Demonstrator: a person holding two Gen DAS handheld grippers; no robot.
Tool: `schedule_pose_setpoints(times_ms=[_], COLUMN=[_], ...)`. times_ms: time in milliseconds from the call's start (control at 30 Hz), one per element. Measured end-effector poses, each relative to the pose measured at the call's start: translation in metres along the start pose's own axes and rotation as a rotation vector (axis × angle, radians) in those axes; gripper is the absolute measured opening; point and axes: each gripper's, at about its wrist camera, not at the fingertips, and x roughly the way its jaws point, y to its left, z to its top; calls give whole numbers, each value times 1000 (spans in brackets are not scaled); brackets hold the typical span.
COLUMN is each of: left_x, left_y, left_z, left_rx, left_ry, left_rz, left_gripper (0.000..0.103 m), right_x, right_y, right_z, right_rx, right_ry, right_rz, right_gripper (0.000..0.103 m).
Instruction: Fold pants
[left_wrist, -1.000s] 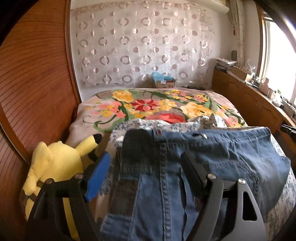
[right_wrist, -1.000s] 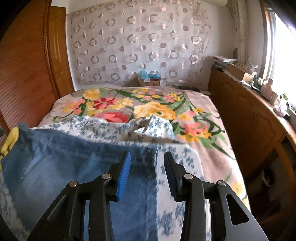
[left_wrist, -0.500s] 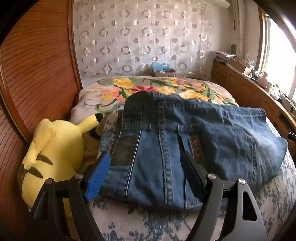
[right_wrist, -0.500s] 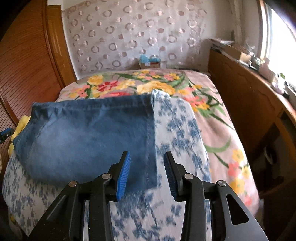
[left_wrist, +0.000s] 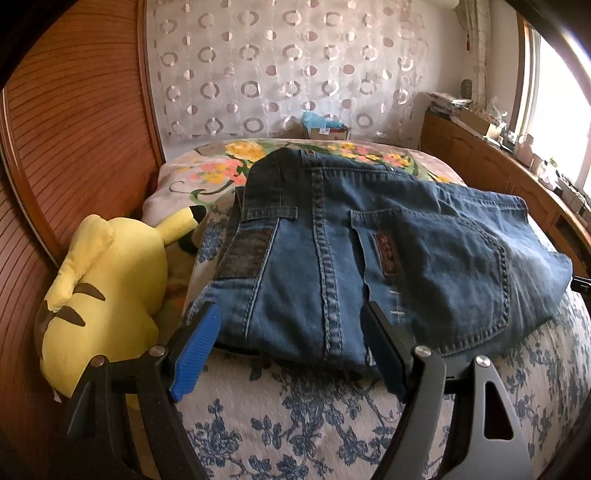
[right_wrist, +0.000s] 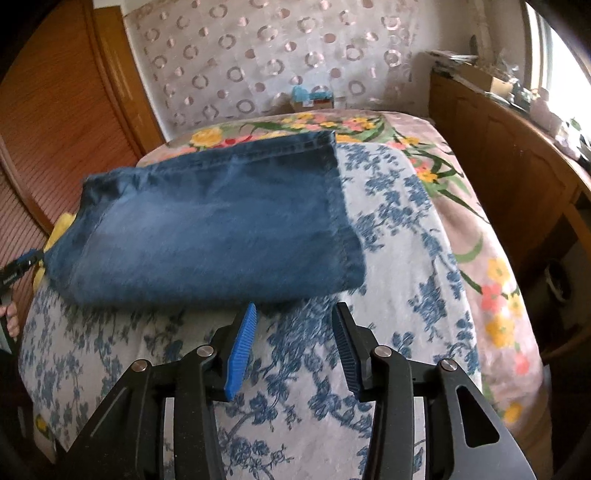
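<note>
A white blue-flowered bedcover (right_wrist: 399, 221) fills the frame's centre, bare along its lower and right parts. Folded blue denim pants (right_wrist: 207, 221) lie centre-left, hem edge seemingly slightly lifted. The left gripper (left_wrist: 291, 350) gapes, straddling their near edge; the right gripper (right_wrist: 291, 347), empty, is opening just below them.

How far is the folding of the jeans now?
Done: the jeans lie folded on the blue-flowered cover, leg hems stacked. In hand: nothing; the left hand-held gripper is open, the right hand-held gripper is opening, empty. Left: perhaps one more fold.
</note>
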Motion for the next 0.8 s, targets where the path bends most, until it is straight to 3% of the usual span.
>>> schedule_pose_setpoints(times_ms=[267,433,500,800], left_x=[8,15,17,23], left_y=[-6,-7,-7,-1], left_z=[-8,-9,-10,-11], left_rx=[17,23,25,29], left_ry=[25,42,48,59], left_rz=[-1,14,23,69], left_gripper=[79,79,79,79], right_x=[20,34,35,0], right_y=[-4,2,4,-11], right_z=[9,11,12,14], right_rx=[-11,-26,-38,-25], right_ry=[12,23,13,-98], right_rz=[5,20,19,-80], right_gripper=[44,20,15,12])
